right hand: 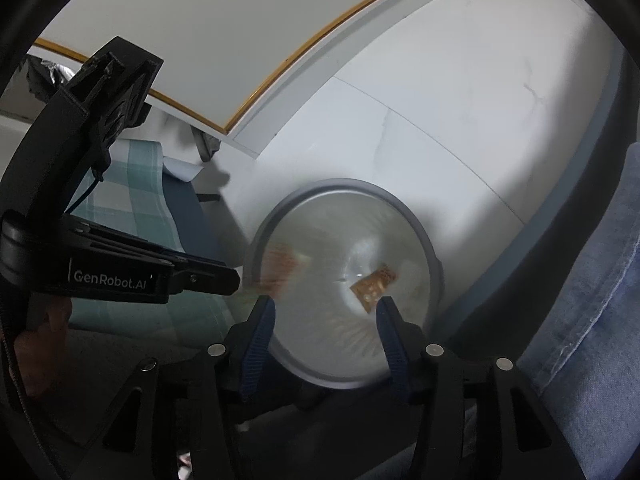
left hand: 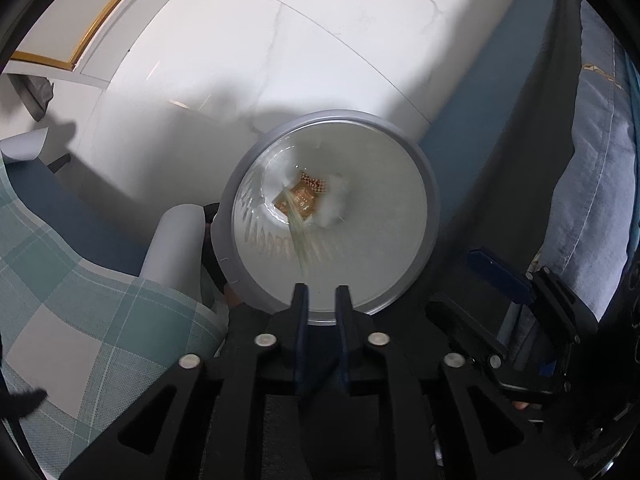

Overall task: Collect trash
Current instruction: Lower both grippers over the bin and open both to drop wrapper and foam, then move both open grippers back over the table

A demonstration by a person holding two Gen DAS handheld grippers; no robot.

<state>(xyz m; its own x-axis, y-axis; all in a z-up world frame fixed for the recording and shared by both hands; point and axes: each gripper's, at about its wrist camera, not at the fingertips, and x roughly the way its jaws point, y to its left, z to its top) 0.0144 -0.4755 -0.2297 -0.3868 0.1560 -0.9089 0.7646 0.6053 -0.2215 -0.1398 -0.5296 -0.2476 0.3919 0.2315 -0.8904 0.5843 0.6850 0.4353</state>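
Note:
A round grey trash bin (left hand: 424, 216) with a clear liner stands on the white floor; it also shows in the right wrist view (right hand: 434, 268). An orange-brown wrapper (left hand: 302, 199) lies at its bottom (right hand: 374, 286), beside white tissue (left hand: 334, 200). A blurred brownish piece (right hand: 280, 266) is at the bin's left inner side. My left gripper (left hand: 322, 296) hovers over the bin's near rim, its jaws a narrow gap apart with nothing seen between them. It also shows in the right wrist view (right hand: 224, 278), at the bin's left edge. My right gripper (right hand: 326, 312) is open and empty above the bin's near rim.
A teal-and-white checked cushion (left hand: 80, 280) lies left of the bin, with a grey tube-shaped part (left hand: 176, 248) beside it. Blue-grey bedding (left hand: 592, 184) and a dark blue panel (left hand: 480, 92) rise to the right. A white cabinet with gold trim (right hand: 224, 60) stands behind.

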